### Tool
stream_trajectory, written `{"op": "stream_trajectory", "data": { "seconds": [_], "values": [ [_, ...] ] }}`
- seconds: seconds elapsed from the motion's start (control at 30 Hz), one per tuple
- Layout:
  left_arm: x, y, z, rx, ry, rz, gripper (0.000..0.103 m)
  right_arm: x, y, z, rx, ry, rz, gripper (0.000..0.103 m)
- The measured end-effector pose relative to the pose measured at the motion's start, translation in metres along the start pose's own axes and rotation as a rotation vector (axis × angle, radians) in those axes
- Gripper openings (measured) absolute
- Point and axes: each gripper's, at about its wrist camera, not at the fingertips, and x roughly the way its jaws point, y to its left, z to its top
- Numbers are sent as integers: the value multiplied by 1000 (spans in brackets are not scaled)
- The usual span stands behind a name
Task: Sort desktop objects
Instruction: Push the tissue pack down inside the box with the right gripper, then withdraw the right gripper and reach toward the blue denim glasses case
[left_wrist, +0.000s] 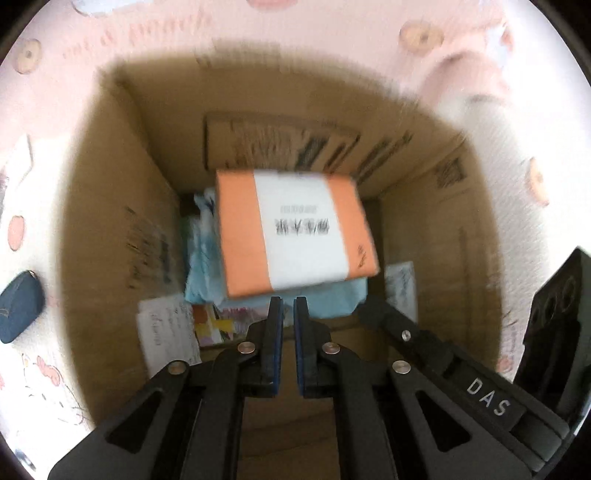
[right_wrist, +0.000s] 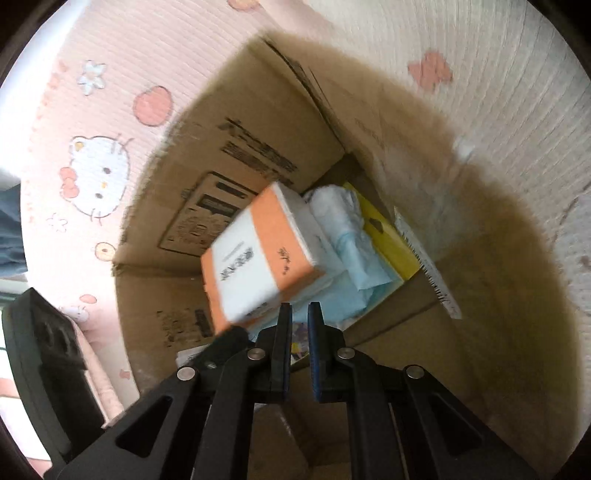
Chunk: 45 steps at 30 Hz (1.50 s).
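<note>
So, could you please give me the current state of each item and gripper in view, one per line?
Cardboard box: open, flaps up, partly filled.
Orange-and-white tissue pack: inside the box, tilted on top of the other items.
Light blue plastic bags: crumpled under and beside the pack.
Yellow box: lying in the box, partly covered.
Dark blue pouch: outside the box, closed.
Left gripper: empty, fingers narrowly apart.
Right gripper: empty, fingers narrowly apart.

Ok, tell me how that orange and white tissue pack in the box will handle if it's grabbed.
The tissue pack looks soft-wrapped, so it would probably squash a little. It is likely light for its bulk. It sits tilted on crumpled blue bags in the cardboard box, so a push may slide or tip it.
</note>
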Motion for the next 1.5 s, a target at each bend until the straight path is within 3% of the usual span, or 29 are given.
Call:
{"op": "stream_trajectory", "data": {
  "seconds": [0.1, 0.17, 0.27, 0.33, 0.43, 0.47, 0.5, 0.77, 1.0, 1.1, 1.23, 1.37, 1.5],
  "values": [
    [-26, -5, -7, -12, -117, 11, 19, -22, 17, -6, -55, -39, -40, 6],
    [-41, -9, -13, -18, -145, -7, 33, -37, 28, -11, -87, -58, -46, 6],
    [-59, -8, -17, -47, -172, -51, 42, -62, 41, -19, -109, -96, -43, 8],
    [-71, -6, -24, -56, -186, -79, 44, -75, 46, -27, -109, -107, -50, 16],
    [-89, -3, -31, -77, -209, -120, 45, -94, 52, -39, -107, -124, -63, 43],
    [-95, 0, -36, -87, -221, -123, 45, -100, 53, -44, -110, -129, -60, 56],
    [-100, 2, -41, -96, -231, -123, 45, -106, 55, -49, -113, -137, -54, 61],
    [-136, 53, -81, -106, -268, -167, 45, -147, 73, -101, -107, -203, -2, 61],
    [-173, 107, -109, -100, -392, -78, 45, -156, 105, -147, -200, -225, -18, 62],
    [-195, 123, -125, -17, -526, 62, 46, -155, 118, -164, -226, -225, -10, 62],
    [-221, 138, -160, 189, -722, 247, 46, -144, 136, -185, -284, -226, -20, 62],
    [-231, 165, -184, 274, -752, 240, 46, -131, 153, -206, -344, -227, -33, 62],
    [-230, 195, -199, 268, -740, 208, 46, -116, 171, -227, -411, -215, -54, 62]
  ]
}}
